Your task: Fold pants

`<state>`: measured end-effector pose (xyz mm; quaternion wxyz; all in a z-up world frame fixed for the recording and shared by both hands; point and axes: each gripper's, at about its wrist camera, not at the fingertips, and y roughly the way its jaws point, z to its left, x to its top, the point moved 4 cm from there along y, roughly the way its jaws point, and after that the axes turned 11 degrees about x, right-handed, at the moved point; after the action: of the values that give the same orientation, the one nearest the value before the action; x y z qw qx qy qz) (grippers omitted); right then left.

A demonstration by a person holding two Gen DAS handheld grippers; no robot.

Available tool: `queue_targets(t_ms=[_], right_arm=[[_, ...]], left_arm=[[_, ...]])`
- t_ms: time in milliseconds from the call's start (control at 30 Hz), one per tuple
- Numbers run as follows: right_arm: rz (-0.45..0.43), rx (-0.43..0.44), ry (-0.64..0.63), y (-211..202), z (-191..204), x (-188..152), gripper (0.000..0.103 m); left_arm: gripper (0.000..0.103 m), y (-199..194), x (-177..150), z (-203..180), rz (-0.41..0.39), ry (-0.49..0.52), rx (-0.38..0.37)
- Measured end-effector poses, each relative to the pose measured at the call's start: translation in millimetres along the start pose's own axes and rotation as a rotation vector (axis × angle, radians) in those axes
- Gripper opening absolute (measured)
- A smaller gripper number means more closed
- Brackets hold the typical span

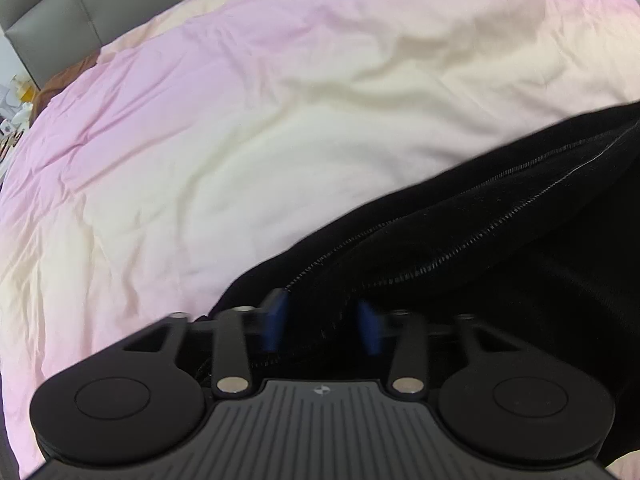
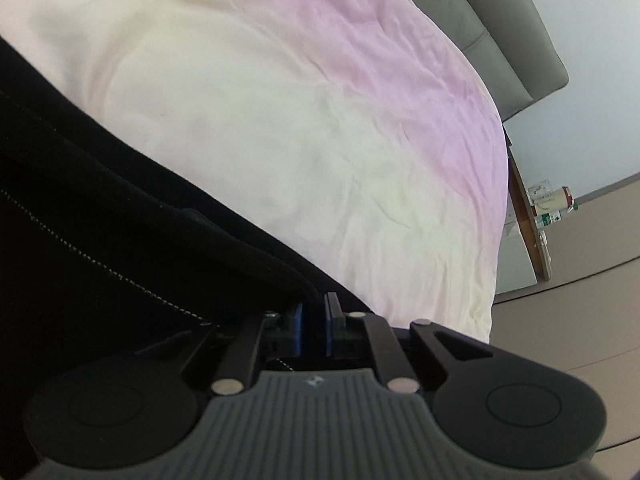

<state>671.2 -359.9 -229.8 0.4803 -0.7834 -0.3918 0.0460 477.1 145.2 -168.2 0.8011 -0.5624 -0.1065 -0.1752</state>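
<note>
Across the bed (image 1: 240,128), pink and cream cover rumpled, black pants (image 1: 460,248) lie along the near edge. Left claw (image 1: 323,326) stands open, fabric loose between its blue pads. Right claw (image 2: 315,326) is pinched closed on the pants' edge.

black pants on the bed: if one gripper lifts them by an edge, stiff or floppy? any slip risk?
Probably floppy: the black pants lie in soft folds on the bedspread, so a lifted edge would likely drape and trail. They look thick, with a heavy stitched seam, so perhaps weighty. Slip seems unlikely; the right gripper pinches a bulky edge.
</note>
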Motion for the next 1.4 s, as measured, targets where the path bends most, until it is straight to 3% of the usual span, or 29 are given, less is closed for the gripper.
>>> queue_targets(t_ms=[67, 167, 267, 333, 400, 533, 667, 767, 833, 867, 900, 1000, 1067, 1167, 1333, 1400], right_arm=[[-0.012, 0.018, 0.057, -2.6, -6.2, -0.8, 0.014], [-0.072, 0.03, 0.112, -20.0, -12.8, 2.5, 0.046], [-0.159, 0.112, 0.194, -49.2, -11.0, 8.9, 0.046], [-0.211, 0.221, 0.261, -67.1, -0.8, 12.6, 0.043], [-0.234, 0.352, 0.308, -80.2, 20.7, 18.4, 0.028], [-0.264, 0.585, 0.343, -97.9, 83.0, 41.3, 0.021], [-0.277, 0.711, 0.277, -113.8, 170.0, 80.6, 0.02], [-0.276, 0.752, 0.238, -120.1, 215.6, 108.1, 0.02], [-0.271, 0.756, 0.232, -121.7, 236.7, 122.5, 0.02], [-0.266, 0.753, 0.236, -120.8, 244.0, 129.5, 0.02], [-0.259, 0.75, 0.246, -119.2, 249.3, 135.0, 0.02], [-0.266, 0.729, 0.288, -120.4, 254.2, 148.8, 0.016], [-0.306, 0.691, 0.285, -126.0, 251.0, 158.0, 0.016], [-0.289, 0.665, 0.281, -119.3, 253.8, 169.9, 0.015], [-0.228, 0.628, 0.333, -88.6, 263.1, 174.1, 0.006], [-0.211, 0.619, 0.365, -83.8, 262.9, 177.7, 0.006]], left_arm=[[0.073, -11.9, 4.2, 16.8, -0.037, -0.063, -0.029], [0.074, -27.1, 10.2, 46.0, -0.066, -0.172, -0.035], [0.074, -39.0, 2.9, 60.5, -0.094, -0.188, -0.015], [0.074, -41.6, -11.6, 66.6, -0.094, -0.203, -0.013], [0.075, -40.7, -31.2, 72.5, -0.084, -0.209, -0.013], [0.078, -36.6, -71.1, 97.9, -0.087, -0.311, -0.02], [0.081, -23.6, -94.3, 125.9, -0.071, -0.466, -0.133], [0.083, -10.2, -98.1, 136.2, -0.078, -0.558, -0.227], [0.073, 1.4, -93.7, 134.0, -0.069, -0.596, -0.286], [0.052, 5.7, -91.2, 131.8, -0.066, -0.604, -0.296], [0.041, 8.8, -89.1, 129.9, -0.074, -0.618, -0.284], [0.038, -2.6, -80.2, 128.8, -0.193, -0.608, -0.232], [0.037, -4.2, -73.5, 131.4, -0.231, -0.602, -0.223], [0.036, 25.2, -69.4, 129.0, -0.156, -0.603, -0.19], [0.038, 50.2, -60.0, 120.0, -0.139, -0.6, -0.13], [0.045, 45.3, -55.4, 116.8, -0.13, -0.562, -0.094]])
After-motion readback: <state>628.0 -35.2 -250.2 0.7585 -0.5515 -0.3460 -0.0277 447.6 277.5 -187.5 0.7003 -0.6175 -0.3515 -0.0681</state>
